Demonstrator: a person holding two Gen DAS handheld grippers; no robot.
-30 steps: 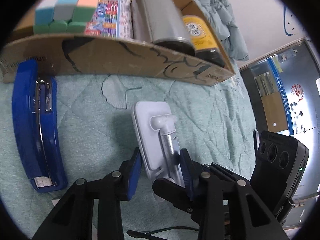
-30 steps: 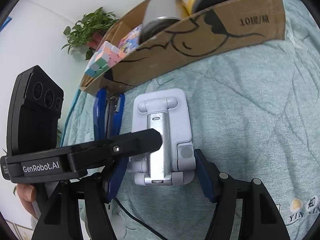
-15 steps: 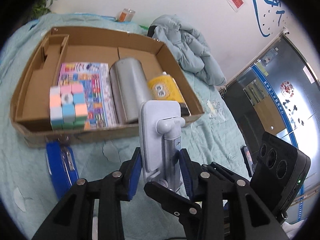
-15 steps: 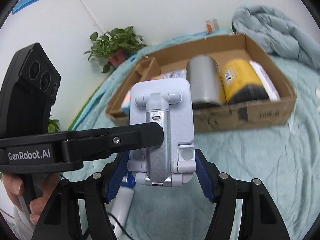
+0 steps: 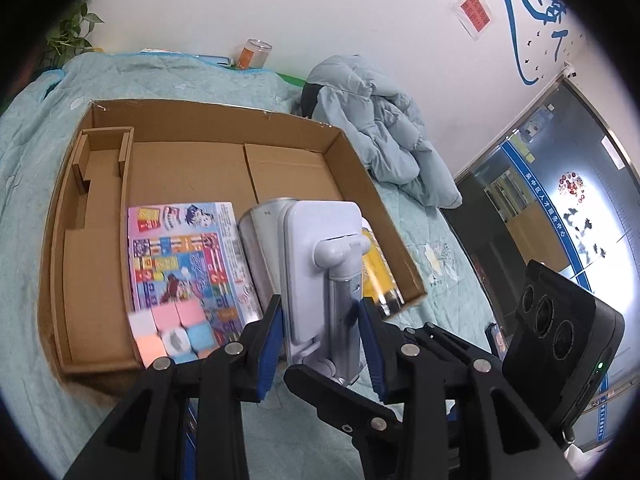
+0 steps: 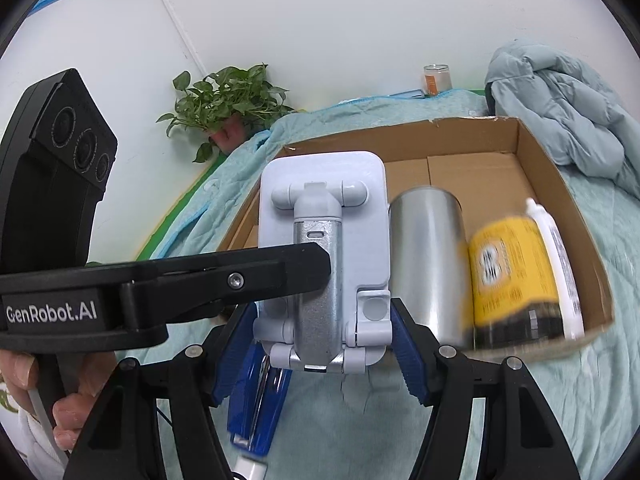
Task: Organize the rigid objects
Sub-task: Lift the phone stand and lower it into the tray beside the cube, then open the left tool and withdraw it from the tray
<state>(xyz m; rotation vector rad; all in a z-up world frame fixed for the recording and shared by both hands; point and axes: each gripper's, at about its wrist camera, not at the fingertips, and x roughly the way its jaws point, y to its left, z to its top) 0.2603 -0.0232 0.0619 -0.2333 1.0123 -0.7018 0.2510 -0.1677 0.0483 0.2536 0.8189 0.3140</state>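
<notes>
A white folding phone stand point(image 5: 320, 264) with a silver arm is held in the air by both grippers, in front of an open cardboard box point(image 5: 192, 168). My left gripper point(image 5: 320, 336) is shut on its lower end. My right gripper point(image 6: 324, 344) is shut on the same stand point(image 6: 324, 240), with the left gripper's finger crossing in front. The box holds a colour cube point(image 5: 172, 338), a printed booklet point(image 5: 184, 256), a silver can point(image 6: 428, 256) and a yellow bottle point(image 6: 512, 276). A blue stapler point(image 6: 256, 404) lies on the bed below the stand.
The box sits on a light green quilted bed cover point(image 5: 36, 92). A crumpled pale blue jacket point(image 5: 384, 140) lies past the box's far right corner. A potted plant point(image 6: 228, 100) and a small jar point(image 6: 436, 78) stand by the wall. The box's left compartment point(image 5: 96, 200) holds nothing.
Both grippers have lifted the phone stand off the bed and up toward the box. The stapler stayed on the bed.
</notes>
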